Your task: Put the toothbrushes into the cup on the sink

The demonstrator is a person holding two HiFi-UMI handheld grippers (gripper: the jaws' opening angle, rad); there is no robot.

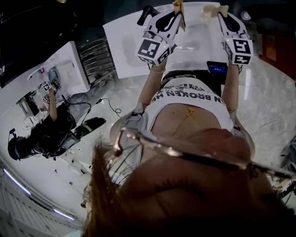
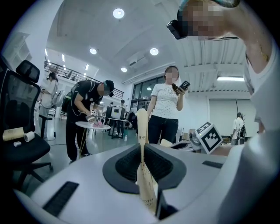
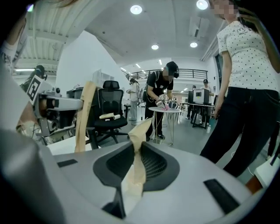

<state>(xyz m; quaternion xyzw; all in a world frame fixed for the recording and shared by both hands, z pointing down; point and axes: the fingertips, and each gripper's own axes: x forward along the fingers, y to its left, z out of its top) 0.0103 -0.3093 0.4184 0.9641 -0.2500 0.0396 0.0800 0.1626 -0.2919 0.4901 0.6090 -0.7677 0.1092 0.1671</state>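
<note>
Each gripper is shut on a toothbrush in a beige paper wrapper. In the head view my left gripper [image 1: 177,19] holds its toothbrush [image 1: 179,8] over the white sink top [image 1: 125,44], and my right gripper [image 1: 222,16] holds the other toothbrush [image 1: 213,10] beside it. In the left gripper view, the wrapped brush [image 2: 142,131] stands upright between the jaws of the left gripper [image 2: 142,152]. The right gripper view has the second brush [image 3: 139,140] leaning right in the right gripper [image 3: 136,152], with the left gripper's brush [image 3: 84,116] off to the left. No cup is in view.
A person in a white dotted shirt [image 2: 165,103] stands close in front. Another person in black [image 2: 85,113] bends over a small round table [image 2: 92,126]. A black office chair [image 3: 108,116] stands nearby. A dark phone-like device [image 1: 216,68] lies at the counter's near edge.
</note>
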